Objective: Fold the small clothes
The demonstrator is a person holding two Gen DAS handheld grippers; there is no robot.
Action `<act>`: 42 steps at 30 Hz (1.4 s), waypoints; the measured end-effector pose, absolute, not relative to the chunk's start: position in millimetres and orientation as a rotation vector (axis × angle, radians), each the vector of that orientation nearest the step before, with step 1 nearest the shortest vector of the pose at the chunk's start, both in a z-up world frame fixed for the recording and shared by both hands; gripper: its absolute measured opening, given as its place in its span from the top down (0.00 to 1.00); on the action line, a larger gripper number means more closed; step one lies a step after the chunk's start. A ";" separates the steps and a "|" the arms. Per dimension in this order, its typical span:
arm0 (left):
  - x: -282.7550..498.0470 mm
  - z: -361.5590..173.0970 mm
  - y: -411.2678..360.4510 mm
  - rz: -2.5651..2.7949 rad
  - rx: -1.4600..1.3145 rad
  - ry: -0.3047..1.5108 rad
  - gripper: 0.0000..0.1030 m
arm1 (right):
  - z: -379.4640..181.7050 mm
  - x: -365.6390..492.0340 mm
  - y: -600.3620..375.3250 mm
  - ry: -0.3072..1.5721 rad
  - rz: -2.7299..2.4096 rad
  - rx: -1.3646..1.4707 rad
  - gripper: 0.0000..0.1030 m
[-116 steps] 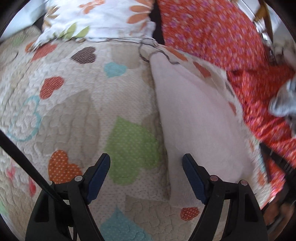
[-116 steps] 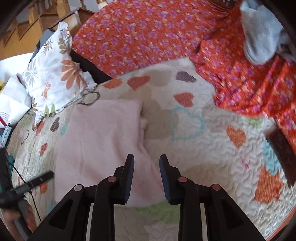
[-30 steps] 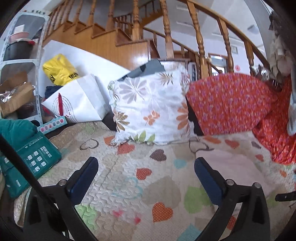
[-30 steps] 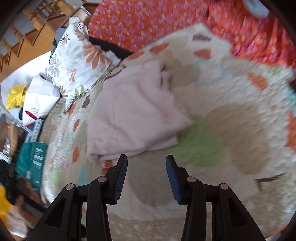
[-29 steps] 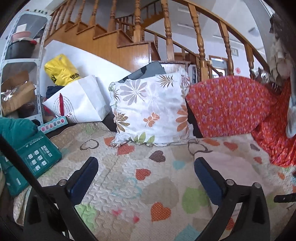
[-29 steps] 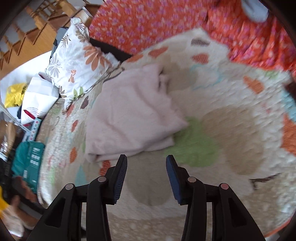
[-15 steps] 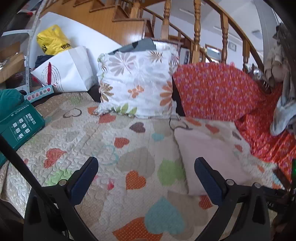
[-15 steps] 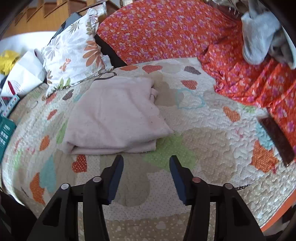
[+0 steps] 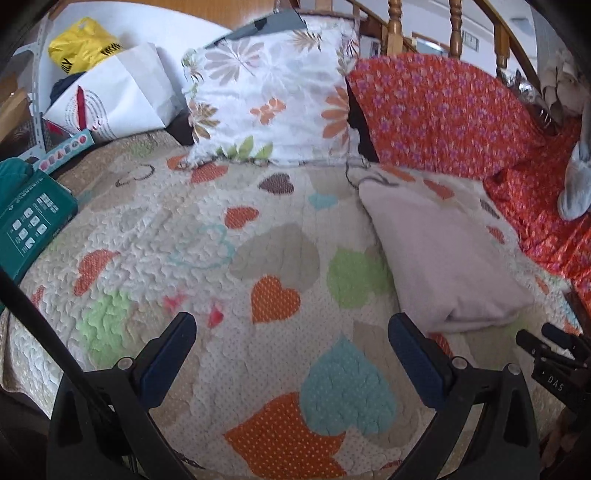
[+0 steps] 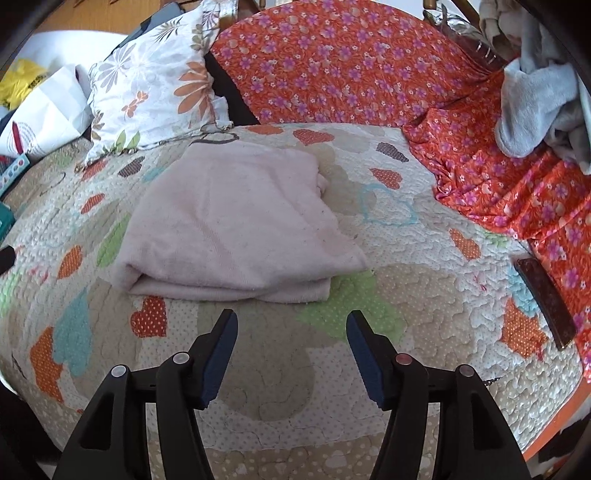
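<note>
A pale pink garment (image 10: 236,218) lies folded into a neat rectangle on the heart-patterned quilt (image 10: 424,295). In the left wrist view the same pink garment (image 9: 443,254) sits to the right, beyond my left gripper (image 9: 291,334), which hangs open over the quilt (image 9: 229,266) with nothing between its fingers. My right gripper (image 10: 291,326) hovers just in front of the garment's near edge, its jaws opening, nothing between them. A grey garment (image 10: 535,107) is heaped on the orange flowered cover (image 10: 369,62) at the far right.
A flowered pillow (image 9: 273,92) leans at the back of the quilt. A white paper bag (image 9: 110,96), a yellow bag (image 9: 81,48) and a teal box (image 9: 29,221) lie at the left. A dark flat object (image 10: 546,302) rests near the quilt's right edge. Stair railings (image 9: 395,26) rise behind.
Both views have tilted down toward the quilt. The right gripper's jaws have spread wider and it has swung to face the folded pink garment squarely. The left gripper stays open.
</note>
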State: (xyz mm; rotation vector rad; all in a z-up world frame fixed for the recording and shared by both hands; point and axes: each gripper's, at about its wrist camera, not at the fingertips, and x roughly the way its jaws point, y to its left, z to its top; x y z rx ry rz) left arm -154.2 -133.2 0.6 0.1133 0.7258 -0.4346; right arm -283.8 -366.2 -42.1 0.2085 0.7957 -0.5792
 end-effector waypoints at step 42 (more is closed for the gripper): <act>-146.0 -74.4 -148.0 -0.408 0.186 1.012 0.00 | -57.5 -287.9 -361.6 0.851 -0.514 0.336 0.29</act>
